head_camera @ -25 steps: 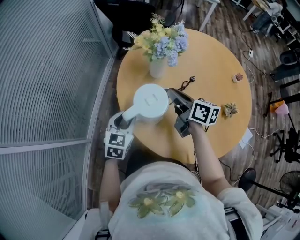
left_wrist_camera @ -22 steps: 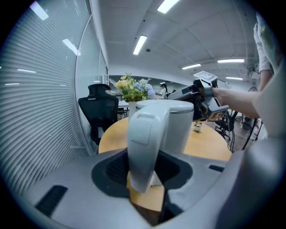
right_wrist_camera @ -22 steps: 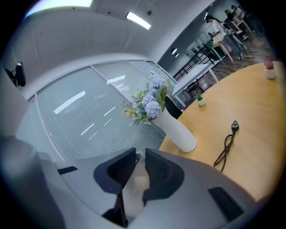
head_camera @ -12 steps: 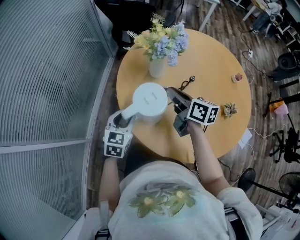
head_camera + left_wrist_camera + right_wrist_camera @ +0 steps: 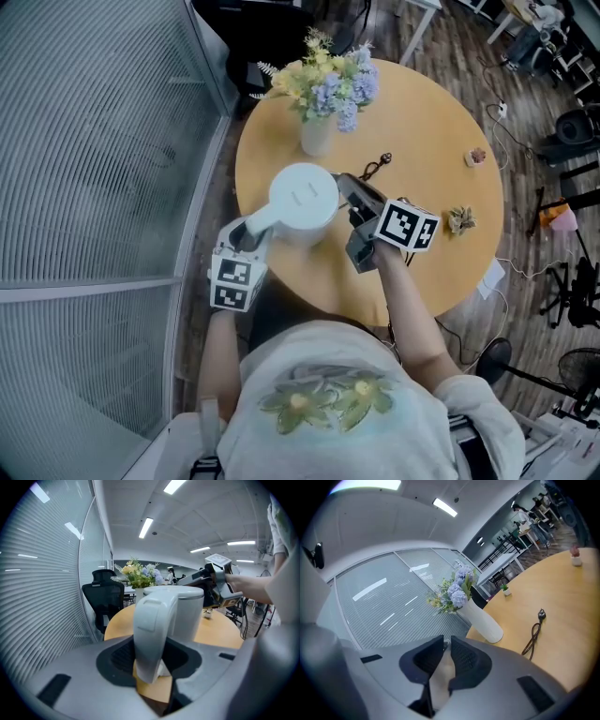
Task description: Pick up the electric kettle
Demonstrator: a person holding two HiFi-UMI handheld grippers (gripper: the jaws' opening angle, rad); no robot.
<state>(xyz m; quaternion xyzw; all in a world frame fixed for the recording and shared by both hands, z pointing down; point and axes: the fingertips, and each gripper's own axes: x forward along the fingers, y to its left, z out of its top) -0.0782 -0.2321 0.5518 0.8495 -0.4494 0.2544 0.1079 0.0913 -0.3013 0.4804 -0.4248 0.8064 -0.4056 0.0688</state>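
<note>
A white electric kettle (image 5: 303, 199) stands on the round wooden table (image 5: 422, 112), its handle (image 5: 255, 228) pointing toward the person. My left gripper (image 5: 246, 239) is shut on that handle (image 5: 150, 634), which fills the space between its jaws in the left gripper view. My right gripper (image 5: 349, 192) reaches the kettle's far right side, by the spout. Its jaws are closing and stand a narrow slit apart (image 5: 442, 660). A pale strip shows in the slit, but I cannot tell what it is or whether the pads touch it.
A white vase of flowers (image 5: 317, 131) stands just behind the kettle. A black cord with a plug (image 5: 375, 167) lies to its right. Two small ornaments (image 5: 478, 155) (image 5: 460, 219) sit near the table's right edge. A glass wall with blinds (image 5: 94, 187) runs along the left.
</note>
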